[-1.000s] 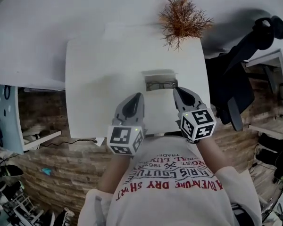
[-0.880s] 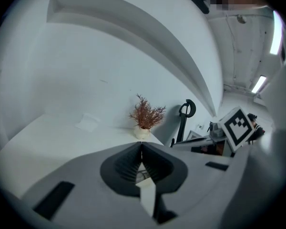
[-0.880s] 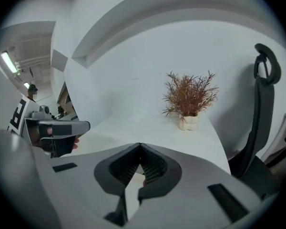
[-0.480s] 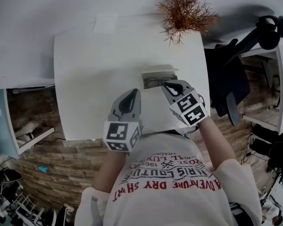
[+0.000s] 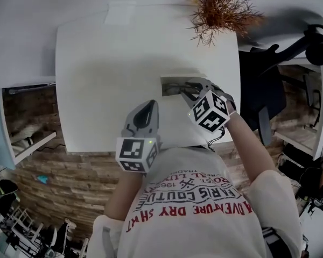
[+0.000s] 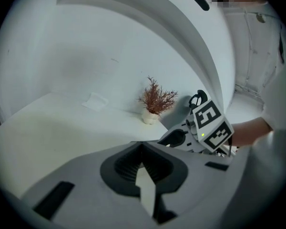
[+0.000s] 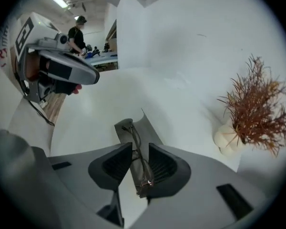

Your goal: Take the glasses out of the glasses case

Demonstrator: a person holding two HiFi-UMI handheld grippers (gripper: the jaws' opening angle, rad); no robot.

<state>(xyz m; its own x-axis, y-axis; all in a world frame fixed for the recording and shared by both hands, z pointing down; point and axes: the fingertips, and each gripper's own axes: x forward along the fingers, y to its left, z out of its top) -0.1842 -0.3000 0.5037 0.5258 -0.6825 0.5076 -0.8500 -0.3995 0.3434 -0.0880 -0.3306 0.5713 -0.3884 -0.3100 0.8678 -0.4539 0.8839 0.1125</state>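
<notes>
The right gripper points steeply down. Its jaws have just been opening and now stand wide apart, one on each side of the glasses, with neither pad clearly pressing on the frame. The glasses are thin-rimmed, so probably very light, springy in the wire and easily bent or scratched at the lenses. The bridge or the stout part of the front rim looks the safest place to grip, gently and off the lens faces. A smooth frame could slip or twist in a loose pinch.

They lie lengthwise in the glasses case, a shallow grey case lying open, with its flap up toward 1 o'clock in the right gripper view. Nothing else can be made out inside it. The case may lift with the frame, being light itself.

The left gripper has its jaws together on nothing and hovers over the bench at about 7 o'clock from the case. A dried plant stands at 1 o'clock, near the bench's far edge.
</notes>
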